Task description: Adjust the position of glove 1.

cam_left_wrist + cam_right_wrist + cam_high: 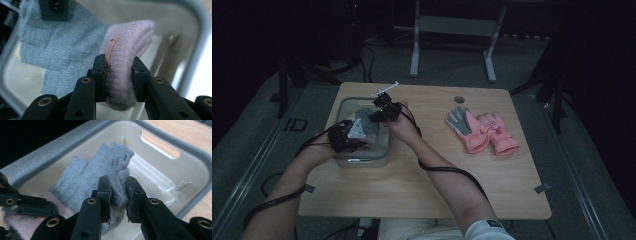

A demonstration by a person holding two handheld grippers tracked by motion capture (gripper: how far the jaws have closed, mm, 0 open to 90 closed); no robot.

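Inside the grey bin (384,150), a blue-grey knit glove (87,175) is pinched in the right gripper (118,192) jaws and its pink cuff (127,50), bearing an unreadable orange tag (110,47), in the left gripper (119,75) jaws, while pink gloves (484,131) lie well right of the bin on the desk (412,185).

No legible text.
Small pink tag (111,47) on the pink knit glove (127,57): blank or unreadable. Pink gloves (492,132) by the desk's (422,185) right edge: print too small.
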